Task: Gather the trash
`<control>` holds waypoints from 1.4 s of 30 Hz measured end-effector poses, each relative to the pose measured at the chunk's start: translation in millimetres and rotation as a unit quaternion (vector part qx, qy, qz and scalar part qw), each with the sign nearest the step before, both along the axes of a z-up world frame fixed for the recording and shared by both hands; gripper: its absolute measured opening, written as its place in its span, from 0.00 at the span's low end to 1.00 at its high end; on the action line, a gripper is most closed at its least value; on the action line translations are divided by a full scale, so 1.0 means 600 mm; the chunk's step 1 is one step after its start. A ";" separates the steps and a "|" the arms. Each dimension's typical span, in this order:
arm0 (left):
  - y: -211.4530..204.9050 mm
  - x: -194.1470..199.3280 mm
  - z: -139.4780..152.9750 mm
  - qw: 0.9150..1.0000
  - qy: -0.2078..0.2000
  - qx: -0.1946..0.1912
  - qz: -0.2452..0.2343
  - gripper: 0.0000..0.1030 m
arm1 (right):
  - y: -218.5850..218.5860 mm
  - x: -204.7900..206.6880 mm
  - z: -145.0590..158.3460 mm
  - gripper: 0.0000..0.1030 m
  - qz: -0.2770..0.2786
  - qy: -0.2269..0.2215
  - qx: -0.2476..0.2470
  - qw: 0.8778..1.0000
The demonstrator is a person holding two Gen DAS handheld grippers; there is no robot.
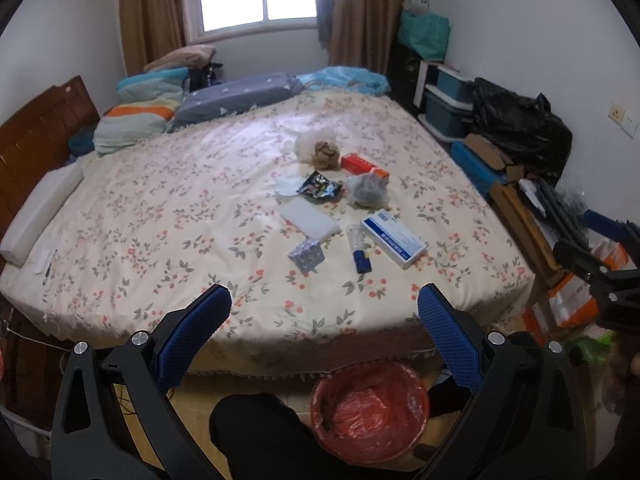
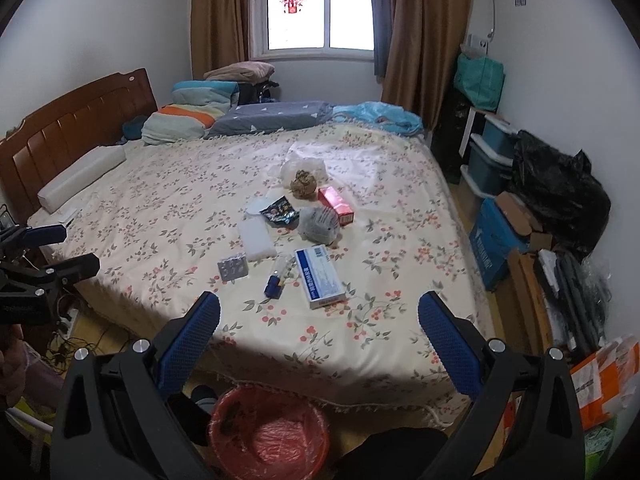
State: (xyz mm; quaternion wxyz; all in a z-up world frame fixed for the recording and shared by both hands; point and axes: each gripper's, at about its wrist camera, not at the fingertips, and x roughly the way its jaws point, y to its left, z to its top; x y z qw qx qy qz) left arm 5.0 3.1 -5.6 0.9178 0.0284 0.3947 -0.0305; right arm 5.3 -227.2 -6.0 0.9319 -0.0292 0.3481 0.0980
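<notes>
**Nothing yet collected: all the litter lay on the bed**

The left gripper [image 1: 324, 312] and the right gripper [image 2: 320, 316] both hung short of the bed's foot edge with their blue-padded jaws spread wide and nothing between them. By the look of it the job had barely begun. The red-lined bin [image 1: 370, 410] stood on the floor just below the foot of the mattress, and apart from a dark smudge on its liner it seemed to hold nothing.

The trash sat in a loose cluster toward the middle of the floral bedspread [image 1: 160, 216], well apart from both grippers. Nearest the foot lay a white-and-blue carton [image 1: 394, 238], a small blue-capped clear bottle [image 1: 360, 252] just beside it, and a crumpled silver blister pack [image 1: 306, 256]. Behind these were a flat white pad [image 1: 308, 218], a dark glossy snack wrapper [image 1: 320, 188], a clear bag holding something grey [image 1: 368, 190], a red box [image 1: 358, 164], a brown crumpled wad [image 1: 326, 154] and a thin clear plastic bag [image 1: 310, 140]

Most pieces looked light and crushable; every one remained to be lifted and dropped in the bin
</notes>
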 end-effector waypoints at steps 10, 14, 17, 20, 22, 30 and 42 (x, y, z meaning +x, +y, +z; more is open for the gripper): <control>0.002 0.000 -0.002 1.000 -0.002 -0.004 0.004 0.94 | 0.007 0.001 -0.003 0.95 0.009 -0.005 -0.014 1.000; 0.005 0.001 -0.002 1.000 -0.001 -0.004 0.003 0.94 | 0.007 0.002 -0.002 0.95 0.010 -0.005 -0.014 1.000; 0.007 0.001 -0.003 1.000 0.000 -0.004 0.003 0.94 | 0.006 0.003 -0.001 0.95 0.009 -0.004 -0.014 1.000; 0.009 0.001 -0.004 1.000 -0.001 -0.003 0.003 0.94 | 0.007 0.003 -0.001 0.95 0.009 -0.005 -0.013 1.000; 0.010 0.001 -0.004 1.000 -0.001 -0.003 0.004 0.94 | 0.008 0.003 0.000 0.95 0.009 -0.005 -0.013 1.000; 0.011 0.002 -0.003 1.000 -0.001 -0.003 0.004 0.94 | 0.008 0.004 0.000 0.95 0.009 -0.005 -0.013 1.000; 0.009 0.000 -0.005 1.000 -0.001 -0.003 0.003 0.94 | 0.010 0.005 -0.003 0.95 0.010 -0.004 -0.012 1.000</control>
